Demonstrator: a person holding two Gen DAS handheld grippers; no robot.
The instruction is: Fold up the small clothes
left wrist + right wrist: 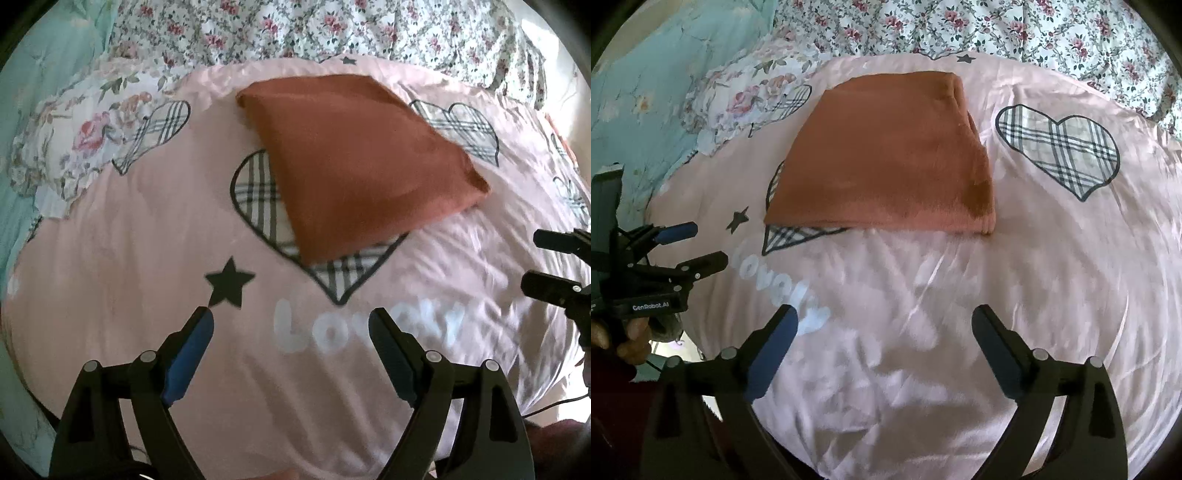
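- Rust-brown folded garment [354, 162] lies flat on the pink duvet [147, 258], folded into a neat four-sided packet; the same garment [886, 158] shows squarer from the right wrist view.
- Garment covers the upper right part of a large plaid heart print [258, 199]; the heart's point sticks out below the garment's near edge.
- Second plaid heart [1060, 147] sits to the right of the garment, apart from it.
- Black star print [229, 282] lies below and left of the garment; white "Lovely" lettering [365, 326] runs on the duvet just beneath the big heart's point.
- Left tongs [291, 325] hang over the duvet on the near side of the garment, well short of it; jaws spread wide, nothing between the blue pads [192, 350].
- Right tongs [884, 321] likewise on the near side of the garment, over wrinkled pink cloth; jaws spread wide, holding nothing.
- Neither pair of tongs touches the garment.
- Small-flower quilt [997, 29] is bunched beyond the garment, at the far edge of the duvet.
- Rose-print pillow [77, 136] lies left of the garment; teal sheet [665, 74] farther left still.
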